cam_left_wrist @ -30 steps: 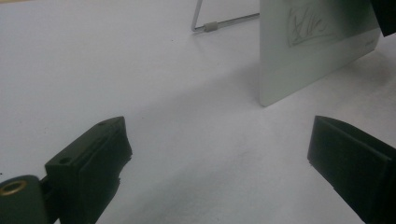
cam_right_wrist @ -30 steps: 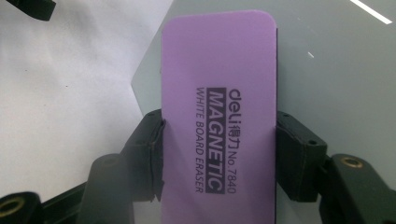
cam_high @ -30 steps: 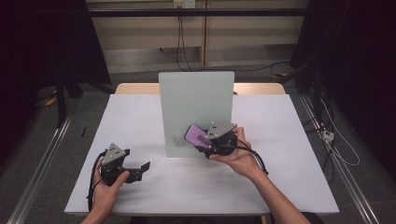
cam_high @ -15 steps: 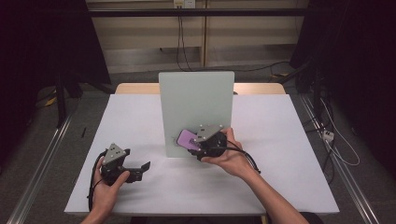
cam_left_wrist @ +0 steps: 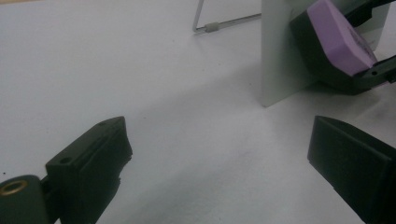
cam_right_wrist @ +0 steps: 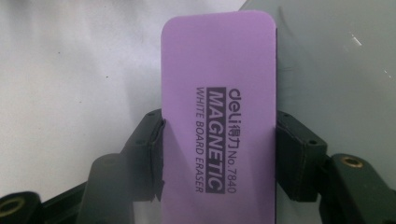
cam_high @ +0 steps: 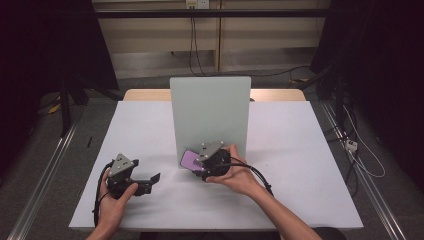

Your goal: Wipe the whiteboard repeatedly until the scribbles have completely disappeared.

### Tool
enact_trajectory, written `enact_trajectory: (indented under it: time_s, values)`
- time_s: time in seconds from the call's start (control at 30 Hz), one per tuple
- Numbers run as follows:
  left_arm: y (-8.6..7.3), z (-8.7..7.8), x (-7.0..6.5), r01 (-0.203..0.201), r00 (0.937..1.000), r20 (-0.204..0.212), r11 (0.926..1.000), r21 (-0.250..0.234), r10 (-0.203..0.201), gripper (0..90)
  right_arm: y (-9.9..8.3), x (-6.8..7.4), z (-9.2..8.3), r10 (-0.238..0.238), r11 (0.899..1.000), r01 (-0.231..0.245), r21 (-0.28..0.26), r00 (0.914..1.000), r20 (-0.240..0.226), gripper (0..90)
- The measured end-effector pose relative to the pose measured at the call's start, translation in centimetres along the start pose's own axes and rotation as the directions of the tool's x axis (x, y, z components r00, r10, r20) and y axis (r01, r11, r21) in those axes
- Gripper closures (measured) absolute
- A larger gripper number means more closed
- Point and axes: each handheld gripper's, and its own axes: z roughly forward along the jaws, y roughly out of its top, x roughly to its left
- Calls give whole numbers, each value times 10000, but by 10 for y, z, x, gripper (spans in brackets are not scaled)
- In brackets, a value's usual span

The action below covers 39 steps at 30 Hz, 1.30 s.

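Standing upright near the middle of the white table [cam_high: 310, 150], a pale grey-green board [cam_high: 210, 112] is serving as the landmark. At the board's lower left corner, the right gripper [cam_high: 197, 162] is pinching a purple whiteboard eraser [cam_high: 190, 160] across its two long sides; in the right gripper view the jaws are pressing on both edges of the eraser [cam_right_wrist: 219, 121], whose printed purple face is turned up toward that camera. The eraser's far end is lying at the board's [cam_right_wrist: 336, 70] left edge, overlapping its front face; whether it is touching the board cannot be told. In the left gripper view the eraser's [cam_left_wrist: 341, 37] black underside is sitting just beside the board's [cam_left_wrist: 280, 56] bottom corner.

Well to the left of the board, the left gripper [cam_high: 150, 181] is resting low over the table with its jaws spread wide and nothing between them, pointing toward the board. Open tabletop is lying between this gripper and the board's left edge, and more to the right of the board out to the table's right edge. A wire stand foot [cam_left_wrist: 219, 25] is showing behind the board.
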Motion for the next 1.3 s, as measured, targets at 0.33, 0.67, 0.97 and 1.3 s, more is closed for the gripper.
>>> enact_trajectory:
  time_s: [0.33,0.67,0.97,1.3]
  values:
    - [-1,1,-1,-5,10000,96,10000,61,5,55,3,-4,-9,62,9999,-57,-152,9993,359,419]
    - [0,1,-1,-37,9999,99,9999,99,36,56,14,-25,-42,472,9956,-376,-854,9924,1137,419]
    - [0,2,-1,-118,9998,165,9998,160,115,56,22,-22,-34,441,9945,-330,-990,9927,1120,418]
    - [-1,2,-1,-120,9998,185,9998,183,117,56,31,-11,-13,427,9965,-368,-745,9960,791,419]
